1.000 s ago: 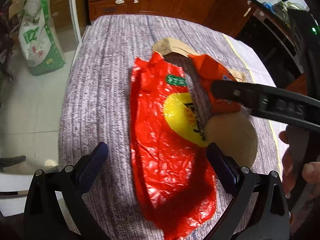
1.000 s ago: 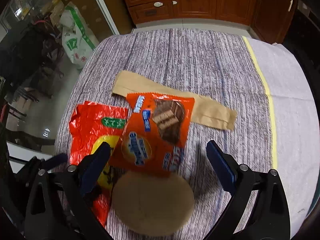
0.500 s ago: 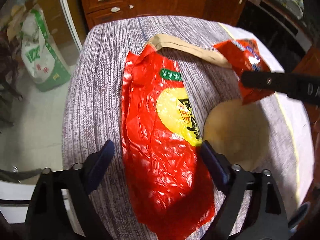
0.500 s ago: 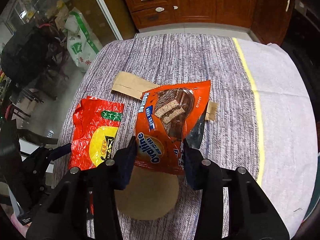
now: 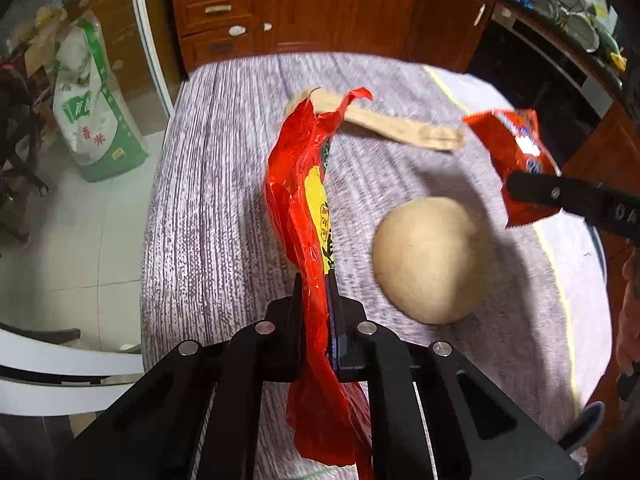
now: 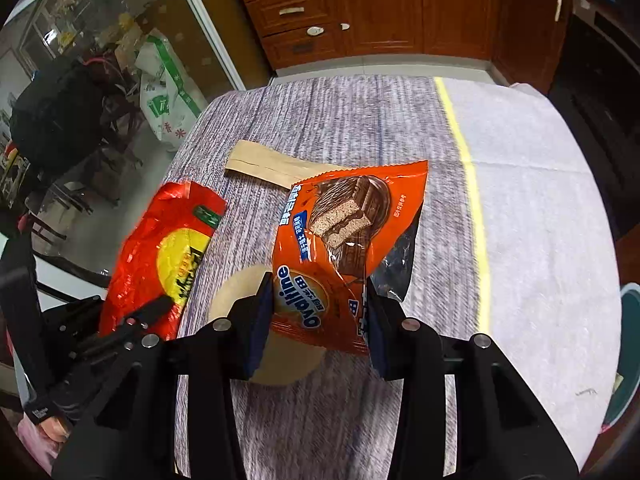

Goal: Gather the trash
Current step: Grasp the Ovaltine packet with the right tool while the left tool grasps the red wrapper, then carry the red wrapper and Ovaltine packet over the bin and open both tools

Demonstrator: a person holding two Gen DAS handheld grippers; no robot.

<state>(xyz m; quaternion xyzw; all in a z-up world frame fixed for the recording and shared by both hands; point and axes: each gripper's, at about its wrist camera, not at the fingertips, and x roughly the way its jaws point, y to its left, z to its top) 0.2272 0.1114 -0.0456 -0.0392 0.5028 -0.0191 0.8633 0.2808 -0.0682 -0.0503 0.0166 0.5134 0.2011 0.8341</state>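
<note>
The red wrapper (image 5: 298, 204), crumpled edge-on, is clamped in the left gripper (image 5: 318, 304), whose jaws have just closed on it, and is raised over the grey striped tablecloth (image 5: 216, 208). The orange Ovaltine packet (image 6: 340, 248) is pinched in the right gripper (image 6: 316, 320). A round tan disc (image 5: 434, 258) and a brown paper strip (image 5: 400, 126) are seen lying farther off.

On the table (image 5: 208, 216), the round paper disc (image 5: 432, 260) lies nearer than the flat paper bag (image 5: 396, 126).
</note>
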